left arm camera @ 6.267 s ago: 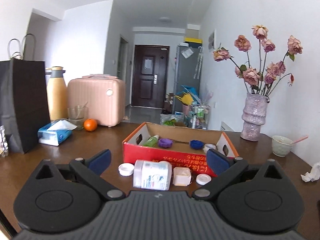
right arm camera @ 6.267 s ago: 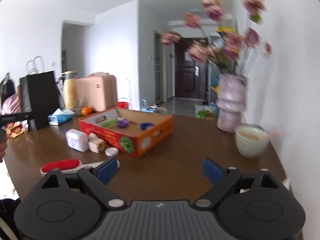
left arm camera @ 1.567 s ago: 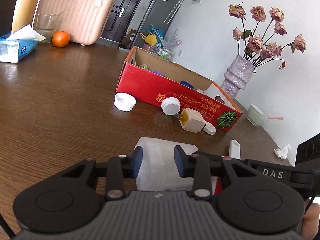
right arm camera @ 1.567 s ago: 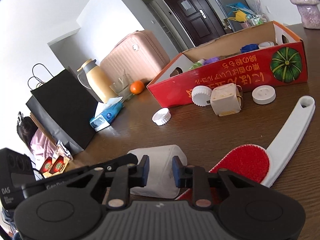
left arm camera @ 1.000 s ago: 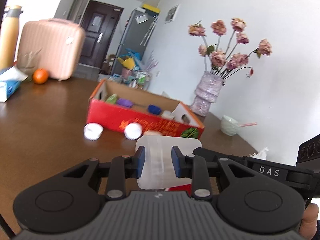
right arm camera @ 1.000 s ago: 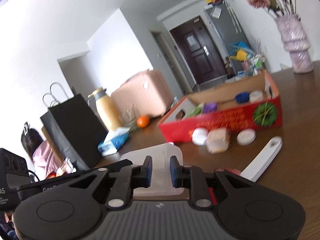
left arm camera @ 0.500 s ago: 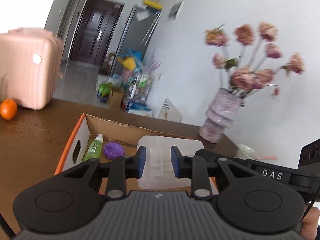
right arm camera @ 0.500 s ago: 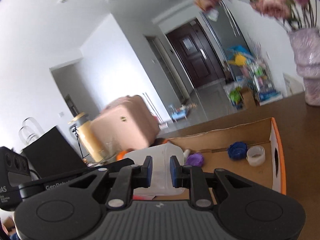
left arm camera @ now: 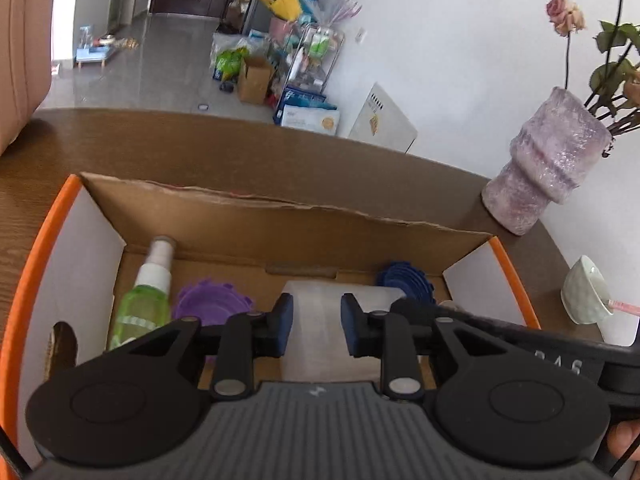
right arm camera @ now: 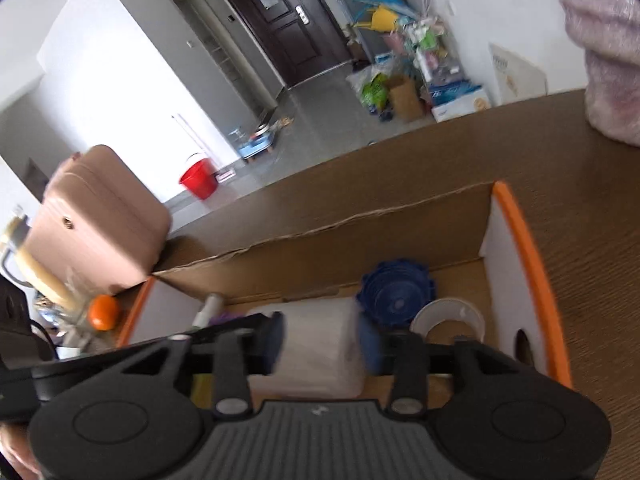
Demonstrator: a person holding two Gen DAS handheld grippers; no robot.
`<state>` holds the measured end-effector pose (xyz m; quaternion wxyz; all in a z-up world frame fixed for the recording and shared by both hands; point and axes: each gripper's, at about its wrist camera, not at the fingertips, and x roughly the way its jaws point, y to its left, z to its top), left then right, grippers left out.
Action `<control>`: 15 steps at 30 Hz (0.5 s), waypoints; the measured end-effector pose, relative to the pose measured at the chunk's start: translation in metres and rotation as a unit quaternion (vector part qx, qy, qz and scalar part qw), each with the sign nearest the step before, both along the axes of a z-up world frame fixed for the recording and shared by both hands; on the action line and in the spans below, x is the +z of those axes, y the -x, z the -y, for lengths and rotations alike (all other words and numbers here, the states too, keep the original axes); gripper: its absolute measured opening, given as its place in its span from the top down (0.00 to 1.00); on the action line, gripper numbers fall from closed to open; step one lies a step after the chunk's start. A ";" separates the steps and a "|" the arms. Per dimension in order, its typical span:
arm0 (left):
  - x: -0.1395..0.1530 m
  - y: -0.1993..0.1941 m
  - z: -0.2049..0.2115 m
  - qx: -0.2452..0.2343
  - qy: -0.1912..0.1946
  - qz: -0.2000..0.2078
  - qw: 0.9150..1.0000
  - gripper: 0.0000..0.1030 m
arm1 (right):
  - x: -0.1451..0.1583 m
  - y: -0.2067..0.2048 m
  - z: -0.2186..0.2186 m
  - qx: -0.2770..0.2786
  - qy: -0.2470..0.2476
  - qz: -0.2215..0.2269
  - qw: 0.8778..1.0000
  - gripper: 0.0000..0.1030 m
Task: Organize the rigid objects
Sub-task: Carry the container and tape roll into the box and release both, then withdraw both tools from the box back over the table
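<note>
A white plastic jar (left arm camera: pixel 316 332) hangs inside the open cardboard box (left arm camera: pixel 80 240), held by both grippers. My left gripper (left arm camera: pixel 315 330) is shut on the jar. My right gripper (right arm camera: pixel 320 344) is shut on the same jar (right arm camera: pixel 316 344) from the other side. In the box lie a green spray bottle (left arm camera: pixel 144 304), a purple lid (left arm camera: pixel 210 304), a blue lid (left arm camera: pixel 406 282) and a small white cup (right arm camera: pixel 448 320). The blue lid also shows in the right wrist view (right arm camera: pixel 396 292). The jar's underside is hidden.
The box (right arm camera: pixel 532 260) stands on a brown wooden table (left arm camera: pixel 240 152). A purple vase with roses (left arm camera: pixel 548 160) and a pale bowl (left arm camera: pixel 586 294) stand to the right. A pink suitcase (right arm camera: pixel 92 220) and an orange (right arm camera: pixel 104 312) are to the left.
Both grippers carried the jar up off the table, over the box's front wall and down into the box. The right gripper's jaws now stand a little wider on the jar.
</note>
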<state>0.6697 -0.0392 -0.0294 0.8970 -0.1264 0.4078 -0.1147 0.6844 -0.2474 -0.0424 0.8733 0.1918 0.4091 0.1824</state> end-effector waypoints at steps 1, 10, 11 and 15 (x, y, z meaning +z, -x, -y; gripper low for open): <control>-0.002 0.003 -0.001 0.005 -0.003 0.004 1.000 0.68 | -0.001 0.000 -0.002 0.002 0.006 -0.004 1.000 0.49; 0.015 0.027 -0.007 0.015 -0.044 0.024 0.999 0.61 | 0.012 0.023 -0.009 -0.010 0.026 0.069 0.997 0.35; 0.022 0.032 -0.009 0.019 -0.054 0.030 0.998 0.61 | 0.016 0.028 -0.006 -0.014 0.021 0.073 0.997 0.34; 0.065 0.070 -0.021 0.035 -0.088 0.076 0.993 0.48 | 0.048 0.052 0.003 -0.014 0.040 0.077 0.996 0.30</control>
